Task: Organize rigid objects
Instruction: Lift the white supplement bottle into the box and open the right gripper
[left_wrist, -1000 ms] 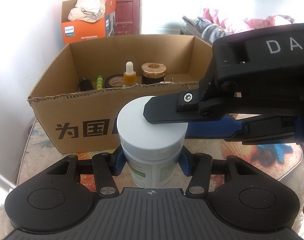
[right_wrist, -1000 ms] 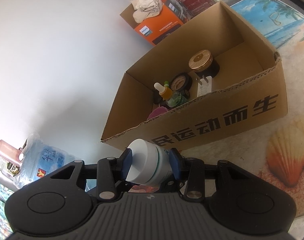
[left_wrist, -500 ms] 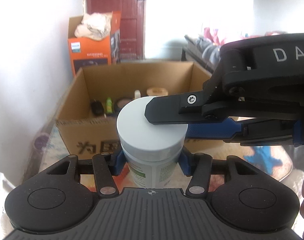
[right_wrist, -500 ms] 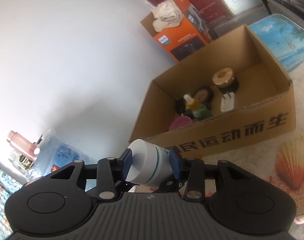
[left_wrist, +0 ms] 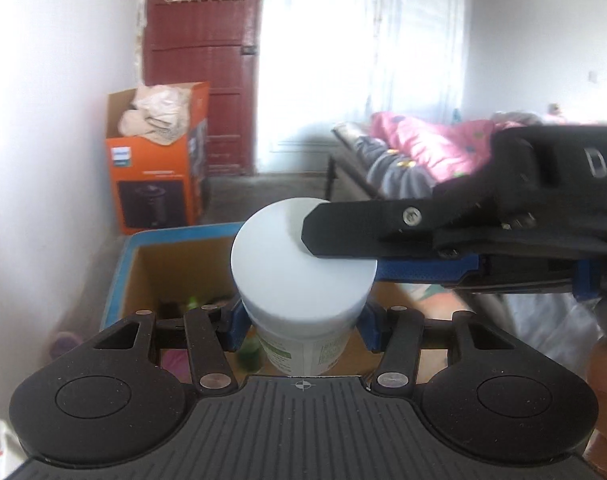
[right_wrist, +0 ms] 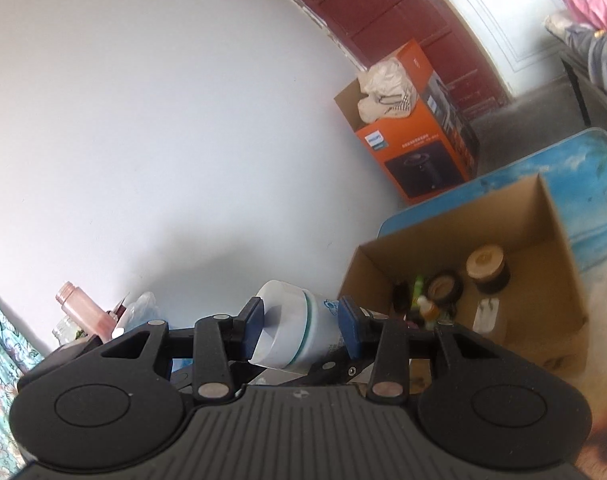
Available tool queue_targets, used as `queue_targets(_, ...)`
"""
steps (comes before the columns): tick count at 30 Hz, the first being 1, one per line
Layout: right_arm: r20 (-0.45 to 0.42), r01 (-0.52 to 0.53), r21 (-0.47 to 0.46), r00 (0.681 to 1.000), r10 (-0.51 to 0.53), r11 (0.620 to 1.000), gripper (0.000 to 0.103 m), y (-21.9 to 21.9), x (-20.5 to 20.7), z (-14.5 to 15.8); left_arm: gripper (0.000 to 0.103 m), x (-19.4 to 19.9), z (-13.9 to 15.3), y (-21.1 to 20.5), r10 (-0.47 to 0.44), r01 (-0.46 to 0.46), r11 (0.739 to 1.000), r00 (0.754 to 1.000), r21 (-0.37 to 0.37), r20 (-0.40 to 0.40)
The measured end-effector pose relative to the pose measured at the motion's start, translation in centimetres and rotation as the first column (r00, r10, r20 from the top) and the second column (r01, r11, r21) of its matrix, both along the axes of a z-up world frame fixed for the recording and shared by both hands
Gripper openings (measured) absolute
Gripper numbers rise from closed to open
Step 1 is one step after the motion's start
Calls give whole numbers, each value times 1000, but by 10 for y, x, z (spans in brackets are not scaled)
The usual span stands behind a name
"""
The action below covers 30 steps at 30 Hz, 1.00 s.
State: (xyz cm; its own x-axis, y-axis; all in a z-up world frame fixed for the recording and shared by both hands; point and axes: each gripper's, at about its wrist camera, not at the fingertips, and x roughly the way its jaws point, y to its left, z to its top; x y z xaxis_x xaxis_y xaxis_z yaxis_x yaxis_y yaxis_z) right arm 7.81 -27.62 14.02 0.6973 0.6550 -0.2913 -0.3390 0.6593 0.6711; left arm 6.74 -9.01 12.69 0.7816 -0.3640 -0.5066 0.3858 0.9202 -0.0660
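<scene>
Both hand-held grippers, left [left_wrist: 301,322] and right [right_wrist: 299,326], clamp the white-lidded plastic jar [left_wrist: 303,276] (above open brown cardboard box [right_wrist: 543,240]).

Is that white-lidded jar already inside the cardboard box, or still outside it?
Outside. The white-lidded jar is clamped by the left gripper and right gripper, in front of the cardboard box.

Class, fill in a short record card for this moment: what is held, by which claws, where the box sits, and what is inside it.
held item: white-lidded plastic jar
left claw: shut on the jar's body
right claw: shut across the jar's lid and body
container: open brown cardboard box on a table, below the jar
box contents: gold-lidded dark jar, black tape roll, dropper bottle, other small items
</scene>
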Motion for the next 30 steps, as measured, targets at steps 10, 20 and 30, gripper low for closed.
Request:
queue_targets(10,-46,71,-29,996,-73,997,44,-50,54,-4,53,78,-15,-59,-82,85,996,993,31,-86)
queue_targets(20,-211,80,-14,974,-81,997,44,-87,118,-80,53,123,-84,-89,-58,87,991,962,98,-266)
queue_targets(30,-232,69,-57,970,-80,996,44,-97,147,-104,53,149,-103,-110,-24,89,981,938,173,-346)
